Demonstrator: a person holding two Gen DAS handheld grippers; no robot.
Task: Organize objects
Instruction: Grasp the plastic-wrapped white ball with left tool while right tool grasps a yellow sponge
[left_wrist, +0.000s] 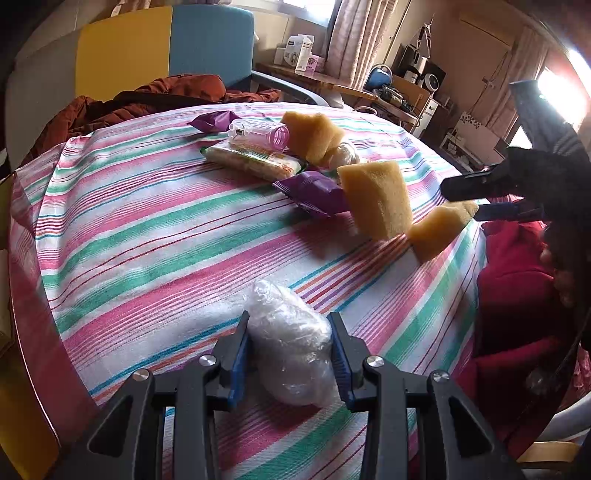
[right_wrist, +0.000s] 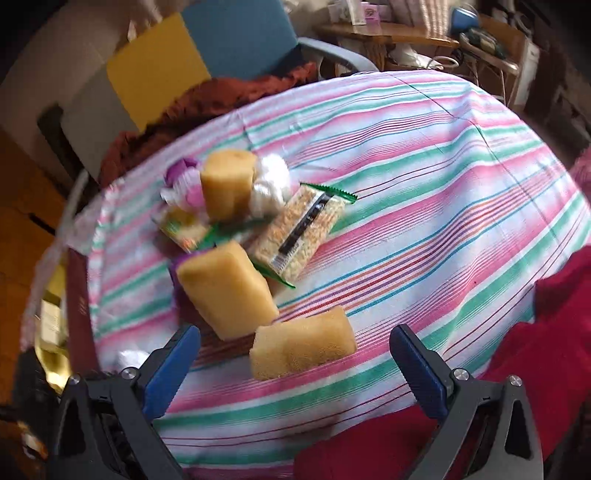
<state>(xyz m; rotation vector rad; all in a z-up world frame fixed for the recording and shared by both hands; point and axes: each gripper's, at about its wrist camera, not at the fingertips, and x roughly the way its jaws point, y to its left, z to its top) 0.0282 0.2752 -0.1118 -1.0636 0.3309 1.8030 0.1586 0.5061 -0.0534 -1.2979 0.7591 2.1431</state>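
- Pinching hard with the left gripper (left_wrist: 291, 354): blue pads pressed on both flanks of a crumpled clear-plastic-wrapped white bundle (left_wrist: 291, 347), low over the pink, green and white striped tablecloth (left_wrist: 147, 229).
- Spread wide on the right gripper (right_wrist: 295, 365): nothing between the pads, hovering just short of the nearest yellow foam sponge block (right_wrist: 303, 347).
- Lies straight ahead of the right jaws, that block, long axis running across the gap rather than along it; so nearer the right hand by far.
- Leans against it from behind, a second yellow sponge block (right_wrist: 225, 288), touching or nearly so.
- Blurred beyond: snack packets and a third sponge in the far pile, edges smeared.
- Cannot tell whether the wrapped bundle touches the cloth; underside hidden.
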